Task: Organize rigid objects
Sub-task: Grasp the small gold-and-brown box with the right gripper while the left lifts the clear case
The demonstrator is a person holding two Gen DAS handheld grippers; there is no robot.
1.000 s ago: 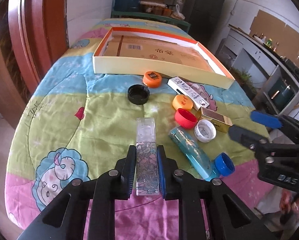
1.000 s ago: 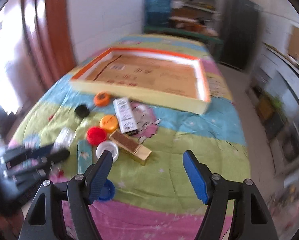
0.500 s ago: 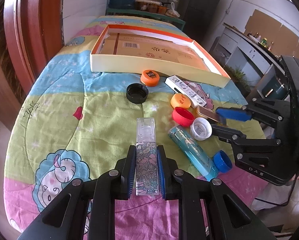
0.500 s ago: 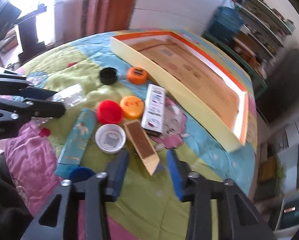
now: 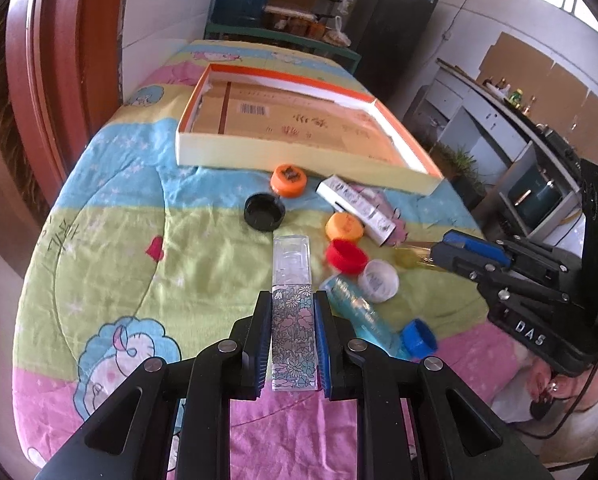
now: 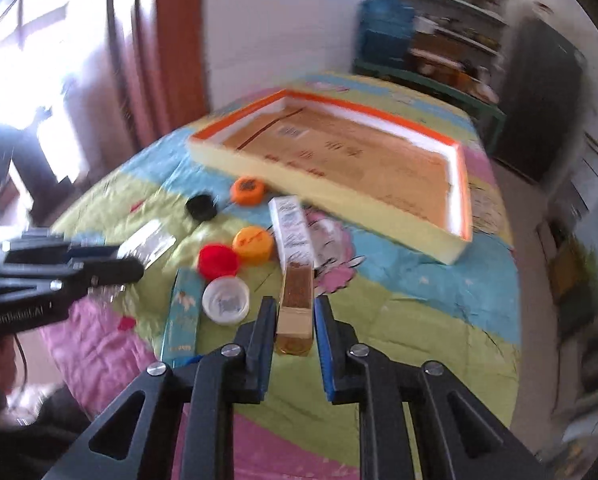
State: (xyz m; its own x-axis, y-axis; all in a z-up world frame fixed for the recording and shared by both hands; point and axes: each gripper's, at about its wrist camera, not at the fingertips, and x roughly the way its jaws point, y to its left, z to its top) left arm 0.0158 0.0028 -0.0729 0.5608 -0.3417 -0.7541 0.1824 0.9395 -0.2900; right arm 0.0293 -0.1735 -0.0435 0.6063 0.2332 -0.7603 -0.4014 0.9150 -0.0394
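Gold-capped, the slim amber box (image 6: 295, 312) lies lengthwise between the right gripper (image 6: 295, 334) pads just closed on it, pointing toward the orange-rimmed tray (image 6: 451, 248) ahead, while the left gripper (image 5: 290, 344) clamps the floral clear case (image 5: 291, 312).

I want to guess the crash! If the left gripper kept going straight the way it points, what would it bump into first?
Probably the black cap. The left gripper is shut on the clear flowered box, whose far end aims at that cap. Depth is hard to judge, so the box might touch the quilt first.
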